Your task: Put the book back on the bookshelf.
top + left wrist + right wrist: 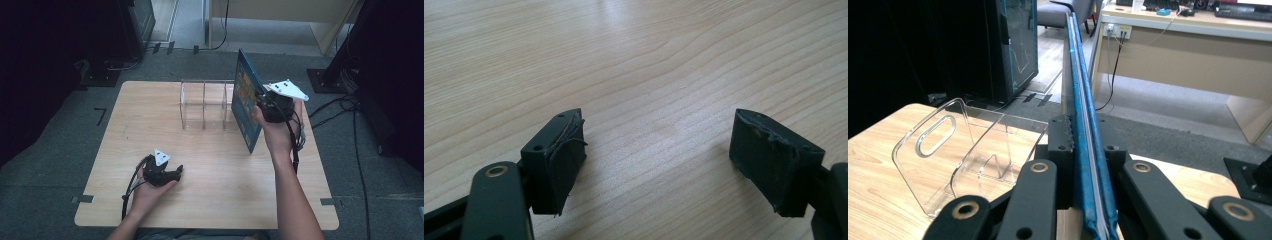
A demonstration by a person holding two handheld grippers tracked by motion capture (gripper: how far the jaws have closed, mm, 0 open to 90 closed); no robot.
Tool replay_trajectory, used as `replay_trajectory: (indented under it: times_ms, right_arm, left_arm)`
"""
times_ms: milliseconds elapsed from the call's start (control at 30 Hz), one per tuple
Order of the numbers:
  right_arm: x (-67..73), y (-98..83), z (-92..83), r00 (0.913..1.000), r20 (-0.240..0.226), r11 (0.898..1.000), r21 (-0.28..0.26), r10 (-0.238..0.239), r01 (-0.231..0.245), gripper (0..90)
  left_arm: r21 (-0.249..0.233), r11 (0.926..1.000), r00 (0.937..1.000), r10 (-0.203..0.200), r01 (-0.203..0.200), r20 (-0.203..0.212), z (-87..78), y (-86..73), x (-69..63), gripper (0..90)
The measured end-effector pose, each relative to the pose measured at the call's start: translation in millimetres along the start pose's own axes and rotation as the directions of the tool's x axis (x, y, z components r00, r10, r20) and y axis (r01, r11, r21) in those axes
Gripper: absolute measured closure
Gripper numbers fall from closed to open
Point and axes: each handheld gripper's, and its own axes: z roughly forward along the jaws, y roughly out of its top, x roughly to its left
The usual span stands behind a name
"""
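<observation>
Grey carpet surrounds a light wooden table (210, 165) that sits in the middle of the high view, with dark equipment at the upper left and a pale desk at the top edge. Near the far edge of the table, just above the centre of the frame, stands a clear plastic rack (206, 104) with upright dividers.

At the right of centre, the right gripper (264, 103) clenches a thin blue book (246, 102) by its edge. The book stands upright on end, tilted slightly, just beside the right end of the rack; whether the two touch cannot be told. In the right gripper view, the book's blue spine (1083, 150) runs from the bottom centre up to the top of the frame, pinched tight between the two black jaws, while the rack (955, 155) sits at the lower left on the wood.

At the lower left of the high view, the left gripper (176, 172) rests low on the table in the person's hand, well apart from the rack and the book. In the left gripper view, its jaws are spread wide with bare wood grain between them and nothing in their grasp.
</observation>
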Motion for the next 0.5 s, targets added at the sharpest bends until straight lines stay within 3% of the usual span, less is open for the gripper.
replay_trajectory:
  times_ms: [500]
  right_arm:
    - [5.5, -1.2, 5.1, 0.9999, 0.011, 0.998, -0.064, -0.005, 0.006, 83.9]
  left_arm:
    - [0.0, 1.0, 1.0, 0.0, 0.0, 0.001, 0.0, 0.1, 0.0, 22.3]
